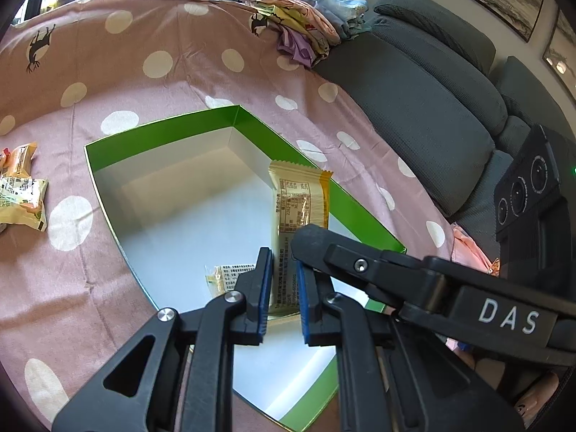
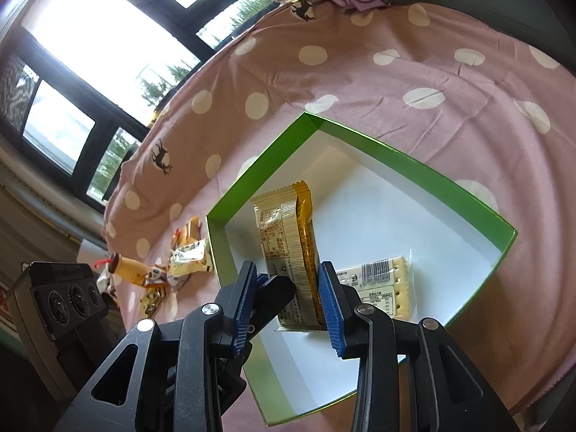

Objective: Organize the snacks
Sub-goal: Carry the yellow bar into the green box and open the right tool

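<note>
Left gripper: narrow, its blue pads pinching the lower end of the snack bar, which stands up and away from the jaws.
Right gripper: a wider set, closed around the same bar lower down; the far pad lies against the bar's yellow side, while the near pad is partly hidden by the other gripper's black finger.
Why 2 grips: judged, the wrapper is limp and slippery, so one pair steadies it while the other aims it into the box.
Box: green rim, white inside, open, directly under and ahead of both jaws on the spotted pink cloth.
Where the bar is: above the box floor, tilted, its top leaning toward the far wall, not yet laid flat.
Cracker pack: already lying on the box floor, just right of the right gripper's far pad.
Loose snacks: on the cloth outside the box, left of the jaws, waiting their turn.
Only the left view shows: the grey sofa and how the right gripper's finger crosses over the bar.
Only the right view shows: the pack's barcode and a small bottle-shaped snack among the loose ones.
Stage: judged early, 1 item boxed and 1 in hand.
</note>
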`<state>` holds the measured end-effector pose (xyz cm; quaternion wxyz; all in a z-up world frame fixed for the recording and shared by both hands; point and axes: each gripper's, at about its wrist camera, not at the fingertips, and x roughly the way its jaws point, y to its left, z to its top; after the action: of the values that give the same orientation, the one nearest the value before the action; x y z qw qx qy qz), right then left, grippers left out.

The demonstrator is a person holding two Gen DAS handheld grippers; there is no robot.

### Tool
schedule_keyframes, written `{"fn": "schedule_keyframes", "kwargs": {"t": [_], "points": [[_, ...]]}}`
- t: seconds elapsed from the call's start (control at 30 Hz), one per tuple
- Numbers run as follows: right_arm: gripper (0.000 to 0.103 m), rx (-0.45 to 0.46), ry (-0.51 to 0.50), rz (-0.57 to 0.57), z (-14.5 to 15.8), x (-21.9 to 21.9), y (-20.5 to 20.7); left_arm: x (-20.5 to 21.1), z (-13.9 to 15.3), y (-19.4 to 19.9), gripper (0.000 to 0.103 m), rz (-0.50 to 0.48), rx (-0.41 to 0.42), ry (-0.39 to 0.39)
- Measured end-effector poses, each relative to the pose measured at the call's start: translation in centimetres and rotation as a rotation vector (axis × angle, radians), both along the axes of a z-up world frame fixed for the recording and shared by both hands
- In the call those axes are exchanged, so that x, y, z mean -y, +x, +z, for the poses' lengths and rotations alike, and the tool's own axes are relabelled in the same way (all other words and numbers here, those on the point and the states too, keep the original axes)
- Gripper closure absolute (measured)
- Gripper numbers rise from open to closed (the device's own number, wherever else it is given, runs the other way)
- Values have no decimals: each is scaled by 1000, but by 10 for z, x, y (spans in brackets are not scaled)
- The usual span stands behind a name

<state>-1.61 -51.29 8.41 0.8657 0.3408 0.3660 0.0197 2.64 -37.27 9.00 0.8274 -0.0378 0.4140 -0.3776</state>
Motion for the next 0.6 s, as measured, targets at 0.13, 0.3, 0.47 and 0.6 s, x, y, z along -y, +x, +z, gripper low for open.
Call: {"fn": "schedule_keyframes", "kwargs": {"t": [0.13, 0.3, 0.47, 0.6], "points": [[64, -9, -12, -6, -1, -1, 0, 1, -2, 1, 92, -2, -9, 2], [64, -25, -14, -10, -3, -1, 1, 3, -6, 4, 92, -6, -29, 4], [64, -42, -12, -17, -4, -1, 4, 4, -9, 6, 92, -6, -41, 9], [64, -52, -9, -20, -7, 1, 4, 7, -12, 8, 91, -9, -51, 8]]}}
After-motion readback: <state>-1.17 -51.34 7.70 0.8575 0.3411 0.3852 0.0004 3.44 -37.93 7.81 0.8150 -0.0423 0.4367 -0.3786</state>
